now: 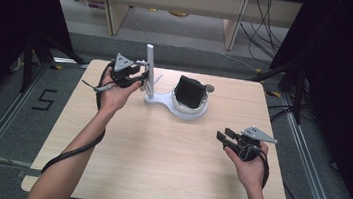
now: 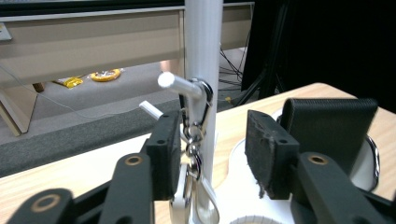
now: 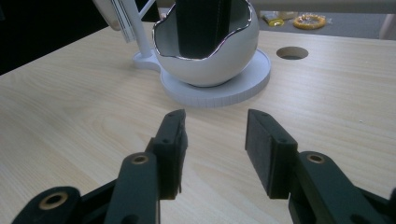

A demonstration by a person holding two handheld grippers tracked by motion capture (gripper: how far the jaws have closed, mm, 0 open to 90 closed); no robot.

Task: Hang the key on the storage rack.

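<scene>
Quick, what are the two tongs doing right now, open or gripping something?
Left tongs: open, jaws apart around the metal clip hanging on the white stand's peg, not pressing it.
Right tongs: open, holding nothing, above the table.

The worktop (image 1: 157,163) is seen from above and behind in the high view, looking forward and down, with the floor and shelving beyond. The left gripper view is taken low and very close, facing the white post (image 2: 201,56) of the stand. The right gripper view is taken just above the wood, farther back, facing the white bowl (image 3: 210,65). The stand with its bowl (image 1: 190,106) is shared by all three views.
</scene>
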